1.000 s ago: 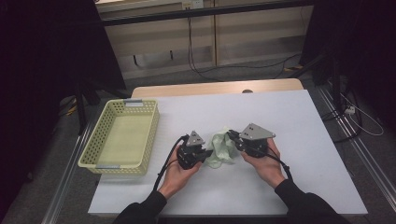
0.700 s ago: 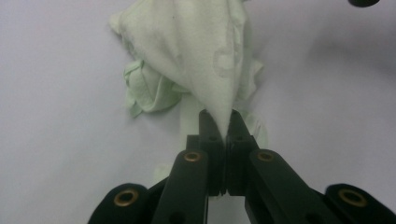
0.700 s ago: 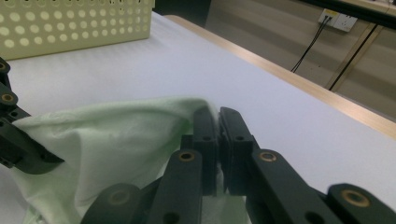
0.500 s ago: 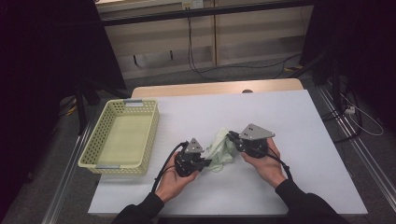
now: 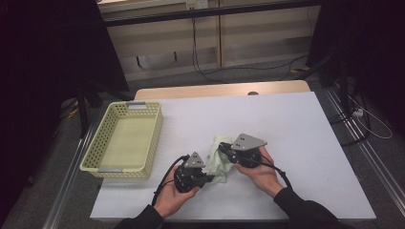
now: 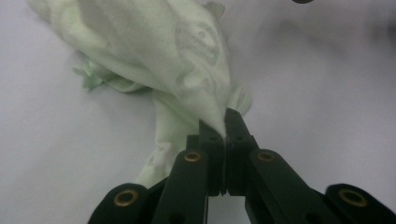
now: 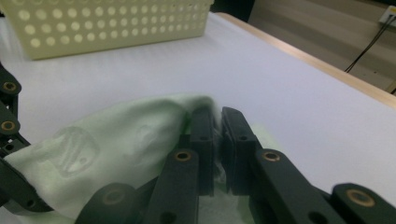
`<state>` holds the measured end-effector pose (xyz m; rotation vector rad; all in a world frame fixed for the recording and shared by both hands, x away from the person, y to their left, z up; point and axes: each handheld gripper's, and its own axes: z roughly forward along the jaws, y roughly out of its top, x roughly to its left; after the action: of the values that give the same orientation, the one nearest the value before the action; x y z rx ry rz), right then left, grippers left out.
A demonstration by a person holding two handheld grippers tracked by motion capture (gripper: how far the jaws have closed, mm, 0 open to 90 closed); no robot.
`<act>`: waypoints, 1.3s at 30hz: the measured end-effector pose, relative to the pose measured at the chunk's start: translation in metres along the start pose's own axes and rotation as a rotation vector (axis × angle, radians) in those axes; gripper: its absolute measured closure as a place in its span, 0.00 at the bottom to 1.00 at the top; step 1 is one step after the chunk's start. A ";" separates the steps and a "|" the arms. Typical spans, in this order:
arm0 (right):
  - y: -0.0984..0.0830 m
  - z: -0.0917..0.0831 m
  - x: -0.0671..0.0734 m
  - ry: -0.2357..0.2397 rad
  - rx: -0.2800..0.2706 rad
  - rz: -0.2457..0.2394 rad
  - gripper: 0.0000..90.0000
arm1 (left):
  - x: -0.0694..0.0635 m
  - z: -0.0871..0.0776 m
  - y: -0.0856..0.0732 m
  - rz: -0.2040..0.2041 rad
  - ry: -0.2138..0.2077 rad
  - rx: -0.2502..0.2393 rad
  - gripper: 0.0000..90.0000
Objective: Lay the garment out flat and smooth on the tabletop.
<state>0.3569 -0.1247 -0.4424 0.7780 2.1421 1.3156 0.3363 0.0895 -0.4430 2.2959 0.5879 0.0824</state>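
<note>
Since the earlier high views the left gripper (image 5: pixel 206 177) has slid a little toward the person and the near edge of the desk (image 5: pixel 296 129), drawing its corner of the pale green cloth (image 5: pixel 220 160) with it, while the right gripper (image 5: pixel 224 151) has shifted slightly and sits at the cloth's far end. The cloth, which lay bunched between the two hands, now looks stretched somewhat longer between them. I judge this to be the start of spreading or folding the cloth, with both corners secured and the fabric being pulled taut.

In the left gripper view the left gripper (image 6: pixel 225 126) has its jaws clenched together, with a thin pinch of the cloth (image 6: pixel 154 51) caught at the very tips; the rest of the fabric fans away from the tips and lies crumpled on the white desk (image 6: pixel 327 84). In the right gripper view the right gripper (image 7: pixel 217 119) is nearly closed, a narrow slit left between the jaws, and a fold of the cloth (image 7: pixel 116 144) is gripped in that slit, the fabric draping off to the left toward the other gripper.

Farther out, the yellow perforated basket (image 5: pixel 100 148) stands on the left part of the desk, well apart from the cloth and holding nothing that I can see. The cloth lies at the middle of the desk's near half.
</note>
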 end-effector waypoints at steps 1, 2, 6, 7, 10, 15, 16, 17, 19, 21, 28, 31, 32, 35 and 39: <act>-0.001 0.002 0.002 0.003 0.012 -0.008 0.93 | 0.000 0.002 0.000 0.011 0.002 -0.001 0.98; -0.002 0.004 0.005 0.002 0.024 -0.017 0.92 | 0.000 0.003 0.000 0.009 -0.004 0.004 0.98; -0.006 0.010 0.010 0.008 0.070 -0.044 0.90 | 0.005 0.008 0.000 -0.012 0.011 0.001 0.89; -0.007 0.011 0.011 0.005 0.083 -0.048 0.89 | 0.006 0.008 0.000 -0.009 0.022 0.010 0.84; -0.008 0.011 0.010 0.007 0.090 -0.042 0.85 | 0.009 0.003 0.001 -0.014 0.053 -0.014 0.65; -0.004 0.003 0.002 0.001 0.067 0.007 0.71 | 0.007 -0.016 0.012 -0.004 0.088 -0.082 0.49; -0.003 0.001 0.000 -0.004 0.059 0.009 0.68 | 0.006 -0.019 0.015 0.003 0.100 -0.091 0.47; -0.003 -0.001 -0.001 -0.002 0.053 0.015 0.66 | 0.006 -0.020 0.017 -0.003 0.104 -0.103 0.46; -0.001 -0.006 -0.003 -0.004 0.049 0.028 0.61 | 0.009 -0.022 0.020 0.008 0.115 -0.112 0.41; 0.000 -0.012 -0.005 -0.007 0.042 0.035 0.60 | 0.012 -0.023 0.024 0.000 0.120 -0.126 0.41; -0.002 -0.038 -0.019 -0.039 0.033 0.039 0.65 | 0.019 -0.018 0.043 0.012 0.100 -0.139 0.46; -0.014 -0.044 -0.021 -0.038 0.066 0.060 0.67 | 0.022 -0.012 0.053 0.016 0.102 -0.149 0.49; -0.018 -0.045 -0.020 -0.036 0.080 0.062 0.69 | 0.023 -0.010 0.058 0.014 0.096 -0.152 0.50; -0.029 -0.044 -0.017 -0.017 0.134 0.077 0.71 | 0.025 -0.003 0.068 0.007 0.064 -0.169 0.55; -0.033 -0.038 -0.011 0.014 0.147 0.072 0.73 | 0.026 0.010 0.070 0.000 0.083 -0.131 0.64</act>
<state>0.3323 -0.1677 -0.4556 0.9147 2.2609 1.2128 0.3893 0.0518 -0.4051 2.1732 0.6068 0.2105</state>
